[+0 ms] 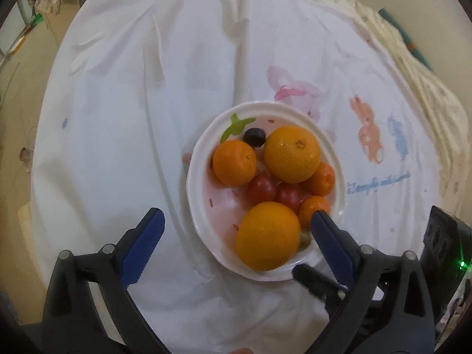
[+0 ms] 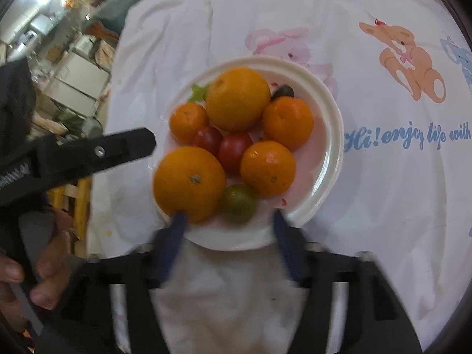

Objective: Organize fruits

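A white plate (image 1: 196, 159) (image 2: 327, 159) on a white cloth holds two large oranges (image 1: 267, 236) (image 2: 190, 181), three small mandarins (image 1: 234, 162) (image 2: 267, 168), two red tomatoes (image 1: 261, 188) (image 2: 234, 150), a green tomato (image 2: 239, 202) and a dark grape (image 1: 253, 137) (image 2: 283, 91). My left gripper (image 1: 237, 221) is open and empty, its fingers either side of the plate's near-left rim. My right gripper (image 2: 227, 218) is open and empty, its blue fingertips (image 2: 178, 221) over the plate's near edge, flanking the green tomato. The left gripper's finger (image 2: 118, 150) shows in the right wrist view.
The white cloth (image 1: 118, 118) (image 2: 383, 206) has cartoon bear prints (image 2: 410, 59) and blue lettering. A crumpled cream blanket (image 1: 413, 67) lies at the far right. A cluttered room with shelves (image 2: 73, 82) lies beyond the cloth's left edge. A hand (image 2: 38, 274) holds the left gripper.
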The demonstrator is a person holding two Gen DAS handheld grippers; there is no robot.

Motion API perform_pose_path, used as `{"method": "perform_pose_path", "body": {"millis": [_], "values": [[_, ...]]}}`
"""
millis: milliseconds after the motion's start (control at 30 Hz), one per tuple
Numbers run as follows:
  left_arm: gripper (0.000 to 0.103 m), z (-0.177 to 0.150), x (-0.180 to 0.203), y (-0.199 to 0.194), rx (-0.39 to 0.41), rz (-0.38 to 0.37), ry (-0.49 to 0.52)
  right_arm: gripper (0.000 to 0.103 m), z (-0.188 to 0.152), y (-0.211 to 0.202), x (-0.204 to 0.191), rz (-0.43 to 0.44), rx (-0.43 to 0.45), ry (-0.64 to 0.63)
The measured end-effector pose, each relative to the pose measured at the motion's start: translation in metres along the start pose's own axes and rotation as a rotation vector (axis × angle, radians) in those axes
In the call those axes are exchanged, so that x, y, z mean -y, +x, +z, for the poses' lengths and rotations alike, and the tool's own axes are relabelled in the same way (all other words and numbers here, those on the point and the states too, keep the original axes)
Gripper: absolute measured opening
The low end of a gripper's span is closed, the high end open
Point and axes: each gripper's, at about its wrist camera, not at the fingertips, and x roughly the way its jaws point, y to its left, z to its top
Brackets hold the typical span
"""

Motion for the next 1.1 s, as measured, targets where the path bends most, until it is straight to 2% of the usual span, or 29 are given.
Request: {"method": "perform_pose_path", "body": {"millis": [167,267,400,467,533,600,700,900,967,1100], "values": [[0.098,-0.002,-0.013,-0.022,0.065,0.023,-0.040,0.072,-0.003,-0.025,0.003,-0.002,0.067,0.013],[0.098,-0.009,-0.016,-0.041,0.123,0.057,-0.013,0.075,-0.009,-0.048,0.011,-0.004,0.122,0.060],[0.098,-0.028,-0.014,-0.071,0.210,0.062,0.033,0.083,-0.021,-0.081,0.014,-0.030,0.221,0.102],[0.098,-0.043,-0.010,-0.085,0.250,0.092,0.080,0.087,-0.031,-0.095,0.014,-0.045,0.261,0.104],[0.098,-0.056,-0.009,-0.096,0.277,0.111,0.114,0.097,-0.040,-0.101,0.006,-0.052,0.282,0.088],[0.101,-0.069,-0.010,-0.105,0.284,0.084,0.142,0.103,-0.052,-0.111,-0.008,-0.087,0.324,0.033],[0.102,-0.086,-0.014,-0.114,0.295,0.070,0.139,0.103,-0.066,-0.121,-0.027,-0.142,0.383,-0.034],[0.102,-0.124,-0.013,-0.126,0.364,0.155,0.183,0.103,-0.095,-0.128,-0.041,-0.145,0.440,-0.028],[0.102,-0.136,-0.011,-0.129,0.388,0.156,0.194,0.103,-0.106,-0.130,-0.046,-0.170,0.476,-0.026],[0.102,-0.147,-0.013,-0.135,0.435,0.149,0.181,0.103,-0.119,-0.127,-0.055,-0.220,0.491,-0.050]]}}
